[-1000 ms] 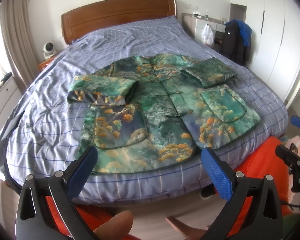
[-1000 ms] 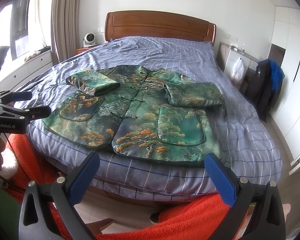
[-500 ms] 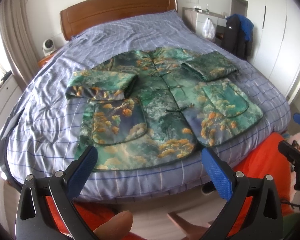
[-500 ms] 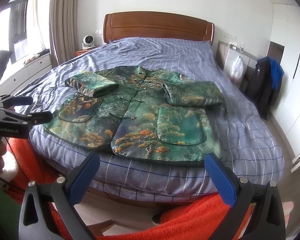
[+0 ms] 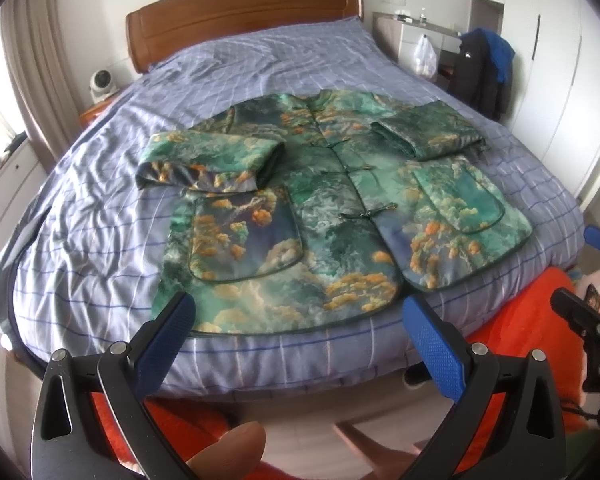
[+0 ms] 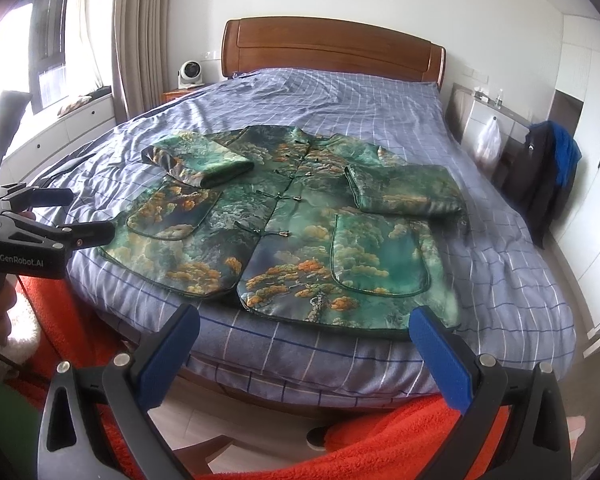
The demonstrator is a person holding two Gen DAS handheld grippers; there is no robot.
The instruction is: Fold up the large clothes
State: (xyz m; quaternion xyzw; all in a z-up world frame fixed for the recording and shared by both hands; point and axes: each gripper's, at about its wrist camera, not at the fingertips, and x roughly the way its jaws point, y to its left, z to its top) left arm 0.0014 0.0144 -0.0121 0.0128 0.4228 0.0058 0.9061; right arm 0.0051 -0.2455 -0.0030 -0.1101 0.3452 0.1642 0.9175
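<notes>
Soft daylight fills both views, coming from the window (image 6: 48, 52) at the left of the right wrist view, where the panes are blown out to white. The satin jacket (image 5: 340, 208) carries a mild sheen, with only faint shadows under its folded sleeves. Strong fisheye bending curves the bed (image 6: 380, 96) and walls, and dark vignetting rings the corners. The left wrist view looks slightly smeared; a fingertip (image 5: 228, 452) at the bottom edge is out of focus.

Bed's (image 5: 100, 248) foot hidden behind gripper (image 5: 296, 340) fingers.
</notes>
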